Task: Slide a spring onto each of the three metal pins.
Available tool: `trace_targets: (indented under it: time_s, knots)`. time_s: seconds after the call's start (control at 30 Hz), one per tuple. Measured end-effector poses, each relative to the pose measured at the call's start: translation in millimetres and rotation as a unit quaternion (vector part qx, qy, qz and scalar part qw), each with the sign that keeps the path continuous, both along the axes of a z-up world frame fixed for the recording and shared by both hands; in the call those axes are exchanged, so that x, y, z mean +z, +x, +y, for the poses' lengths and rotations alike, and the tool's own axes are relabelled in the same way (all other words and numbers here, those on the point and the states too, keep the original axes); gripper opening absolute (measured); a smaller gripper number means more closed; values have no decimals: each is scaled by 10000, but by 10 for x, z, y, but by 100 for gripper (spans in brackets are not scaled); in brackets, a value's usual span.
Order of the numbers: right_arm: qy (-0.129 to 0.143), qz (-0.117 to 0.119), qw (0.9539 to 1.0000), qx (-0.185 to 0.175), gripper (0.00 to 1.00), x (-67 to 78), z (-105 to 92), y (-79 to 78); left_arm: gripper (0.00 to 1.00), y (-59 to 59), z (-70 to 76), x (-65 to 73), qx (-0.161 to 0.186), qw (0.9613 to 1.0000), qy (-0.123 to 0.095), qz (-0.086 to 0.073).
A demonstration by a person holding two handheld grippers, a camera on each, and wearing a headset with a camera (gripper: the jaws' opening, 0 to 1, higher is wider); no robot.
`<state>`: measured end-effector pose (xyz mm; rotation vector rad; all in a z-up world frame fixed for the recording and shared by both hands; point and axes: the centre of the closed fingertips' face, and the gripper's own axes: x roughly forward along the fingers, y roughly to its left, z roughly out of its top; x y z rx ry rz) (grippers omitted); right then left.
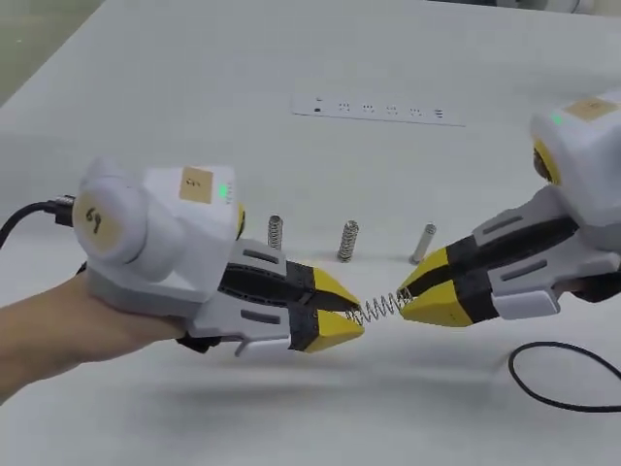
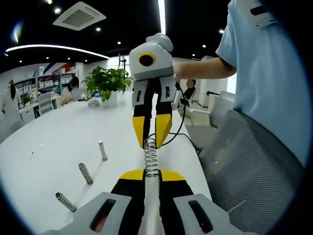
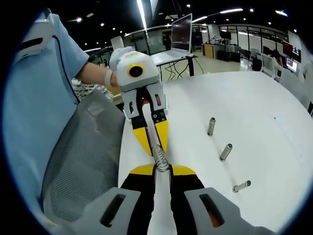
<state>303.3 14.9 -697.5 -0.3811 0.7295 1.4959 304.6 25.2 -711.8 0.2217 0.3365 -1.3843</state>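
Observation:
A small steel spring [image 1: 380, 307] hangs above the white table, stretched between both grippers. My left gripper [image 1: 355, 316] is shut on its left end, and my right gripper [image 1: 408, 293] is shut on its right end. In the left gripper view the spring [image 2: 151, 156] runs from my own jaws up to the right gripper [image 2: 151, 139]. From the right gripper's side the spring [image 3: 160, 157] leads to the left gripper [image 3: 152, 147]. Behind stand three pins: two wear springs [image 1: 276, 231] [image 1: 348, 241], and the right pin [image 1: 423, 243] is bare.
A white power strip [image 1: 378, 109] lies at the back of the table [image 1: 194, 87]. A black cable loop [image 1: 568, 377] rests at the front right. A person in a light blue shirt [image 2: 264, 73] and a mesh chair [image 3: 83, 161] are beside the table.

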Motion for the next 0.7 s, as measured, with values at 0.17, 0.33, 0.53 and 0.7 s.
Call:
trace_targets:
  time_s: [0.17, 0.33, 0.53, 0.7]
  knots:
    - [-97, -129, 9998, 116, 8, 40, 29, -2, 2, 4, -7, -18, 7, 10000, 17, 21]
    - [-148, -275, 9993, 229, 8, 90, 70, 5, 2, 20, -17, -23, 21, 10000, 10, 47]
    - [-173, -368, 9985, 356, 8, 120, 135, 17, 2, 33, -27, -33, 35, 10000, 21, 61]
    - [-171, -421, 9980, 433, 8, 129, 174, 26, 2, 41, -21, -32, 54, 10000, 22, 74]
